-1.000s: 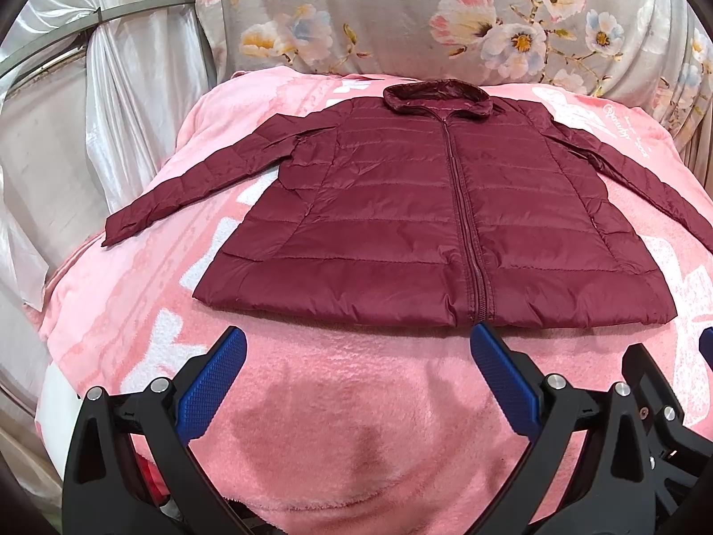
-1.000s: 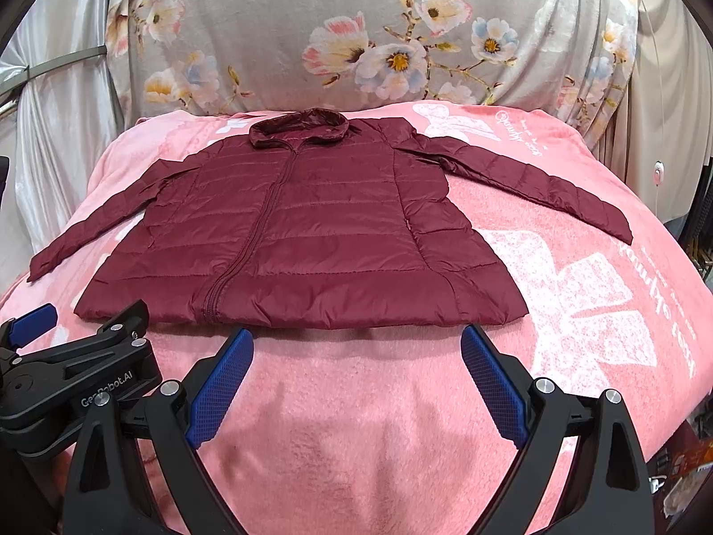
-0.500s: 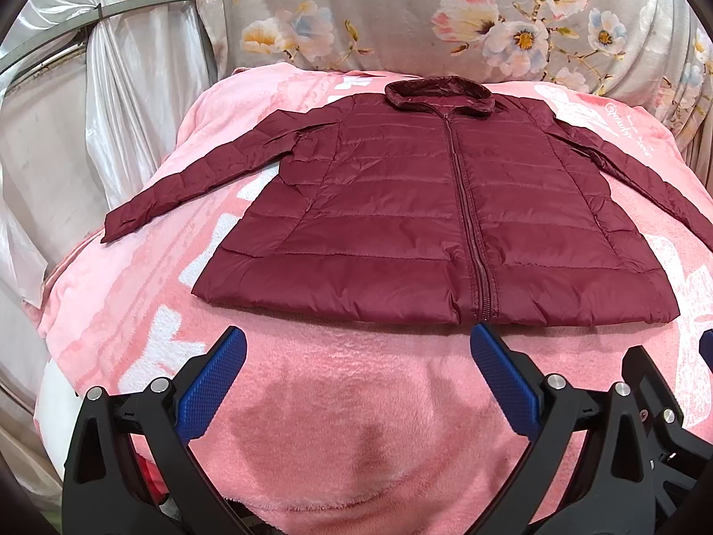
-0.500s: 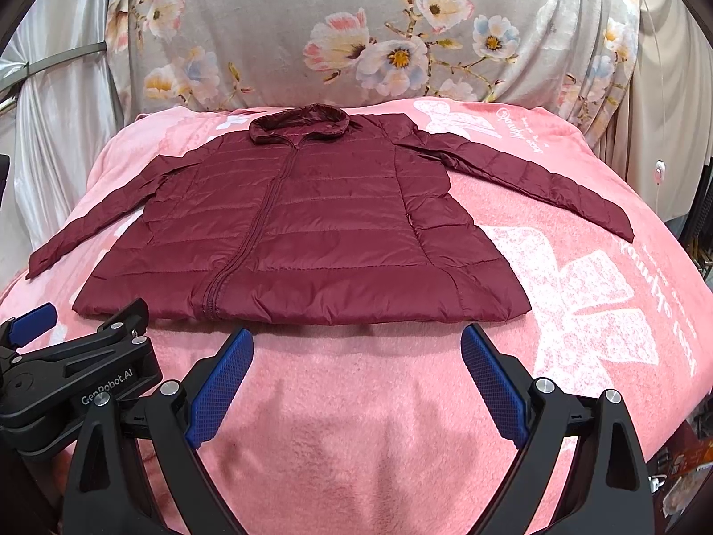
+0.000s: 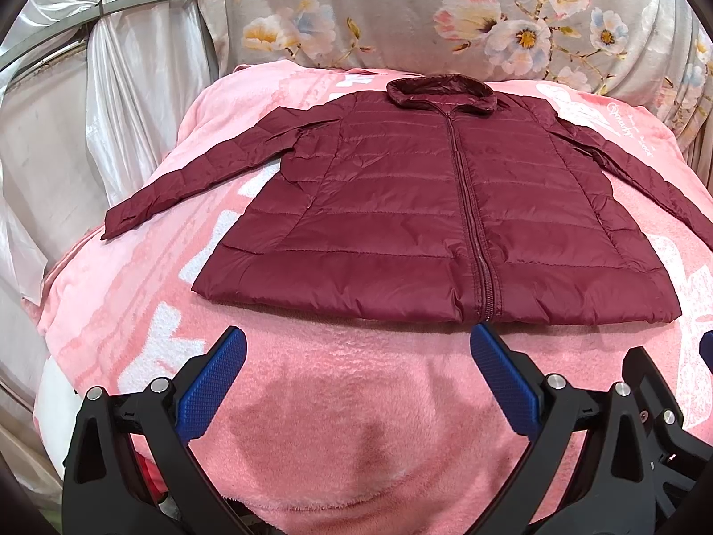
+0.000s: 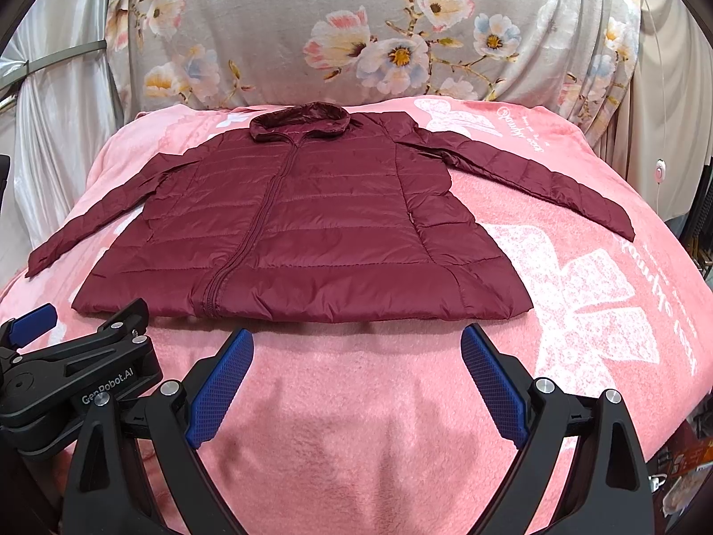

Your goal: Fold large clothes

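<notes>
Both claws slightly nearer jacket.

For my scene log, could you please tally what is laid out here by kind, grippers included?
Maroon puffer jacket: 1
Pink blanket: 1
Floral sheet: 1
Grippers: 2, left gripper and right gripper, both open
Total: 5

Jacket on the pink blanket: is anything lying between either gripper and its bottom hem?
Nothing visible does. Only bare pink blanket lies between the open left gripper and the maroon jacket, and likewise ahead of the open right gripper. The jacket lies flat, zipped, with both sleeves spread.
</notes>
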{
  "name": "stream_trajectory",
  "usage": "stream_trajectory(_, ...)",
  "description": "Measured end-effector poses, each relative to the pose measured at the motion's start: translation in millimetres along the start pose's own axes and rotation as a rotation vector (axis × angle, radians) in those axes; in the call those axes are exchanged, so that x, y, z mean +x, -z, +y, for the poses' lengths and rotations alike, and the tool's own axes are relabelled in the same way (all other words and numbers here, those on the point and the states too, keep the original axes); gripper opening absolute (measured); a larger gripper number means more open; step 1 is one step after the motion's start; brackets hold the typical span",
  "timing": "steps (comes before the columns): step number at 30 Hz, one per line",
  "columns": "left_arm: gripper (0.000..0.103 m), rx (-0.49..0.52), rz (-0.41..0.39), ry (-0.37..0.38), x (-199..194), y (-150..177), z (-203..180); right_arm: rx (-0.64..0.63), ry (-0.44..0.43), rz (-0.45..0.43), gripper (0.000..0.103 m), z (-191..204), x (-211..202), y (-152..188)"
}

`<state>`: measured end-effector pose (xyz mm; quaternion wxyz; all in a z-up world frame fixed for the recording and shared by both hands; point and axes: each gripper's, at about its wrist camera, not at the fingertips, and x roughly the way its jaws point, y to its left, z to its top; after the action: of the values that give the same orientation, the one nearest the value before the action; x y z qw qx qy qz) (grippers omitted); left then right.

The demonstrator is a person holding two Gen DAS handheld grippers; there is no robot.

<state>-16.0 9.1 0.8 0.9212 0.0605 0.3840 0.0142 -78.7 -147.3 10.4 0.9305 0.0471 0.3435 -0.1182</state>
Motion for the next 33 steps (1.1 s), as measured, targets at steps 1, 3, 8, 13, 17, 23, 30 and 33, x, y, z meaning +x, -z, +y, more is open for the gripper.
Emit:
stream_trajectory(1,0.098,0.000,0.000,0.000,0.0,0.0,0.1,0.000,-0.001,0.001,0.092,0.0,0.2,0.6)
stream_trajectory(3,0.098,0.000,0.001,0.001,0.4,0.5,0.7,0.000,0.000,0.001,0.092,0.2,0.2,0.6)
stream_trajectory(8,0.098,-0.001,0.002,0.000,2.2,3.6,2.4,0.001,-0.001,0.003,0.092,0.4,1.1,0.5)
stream_trajectory(13,0.098,-0.002,0.005,0.001,4.9,5.8,3.8,0.001,-0.001,0.005,0.092,0.9,2.0,2.8)
stream_trajectory(17,0.098,-0.003,0.010,-0.001,7.0,5.7,3.3,0.000,-0.002,0.007,0.092,1.2,3.0,5.3)
stream_trajectory(23,0.098,-0.003,0.011,-0.001,7.2,6.2,3.1,0.000,0.000,0.007,0.092,2.0,3.2,7.1)
stream_trajectory(30,0.098,-0.001,0.013,-0.002,8.1,6.3,3.3,0.003,-0.007,0.014,0.092,2.5,5.0,5.5)
stream_trajectory(33,0.098,0.002,0.023,0.002,12.7,4.7,1.3,0.002,-0.019,0.026,0.092,1.4,10.8,10.6)
